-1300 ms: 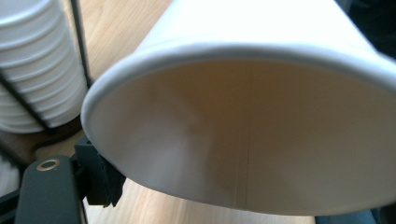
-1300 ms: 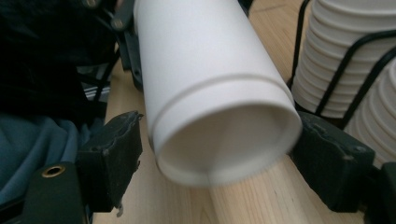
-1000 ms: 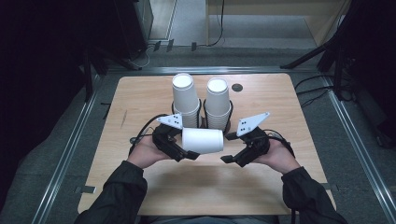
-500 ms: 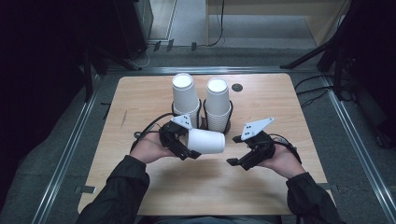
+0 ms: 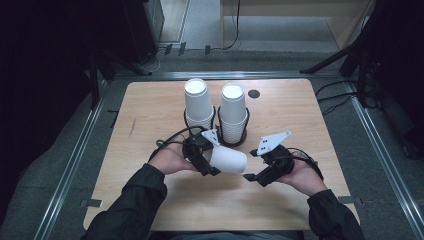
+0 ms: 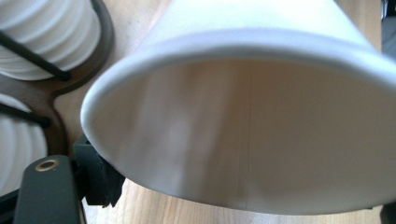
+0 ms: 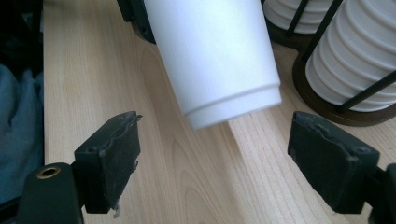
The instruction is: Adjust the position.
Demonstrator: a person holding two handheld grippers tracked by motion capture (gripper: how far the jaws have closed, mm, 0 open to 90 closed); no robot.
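High view, left tool (image 5: pixel 207 159) clamping paper cup (image 5: pixel 228 160)

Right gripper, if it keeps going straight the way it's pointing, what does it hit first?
Most likely the closed base of the white paper cup, held sideways by the left gripper. The right gripper points at it with jaws open; the remaining gap is unclear.

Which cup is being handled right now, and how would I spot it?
Find the two stacks of white cups at the far middle of the wooden table. Just nearer, the left gripper holds a single cup; unlike the upright stacked ones, it lies sideways, alone.
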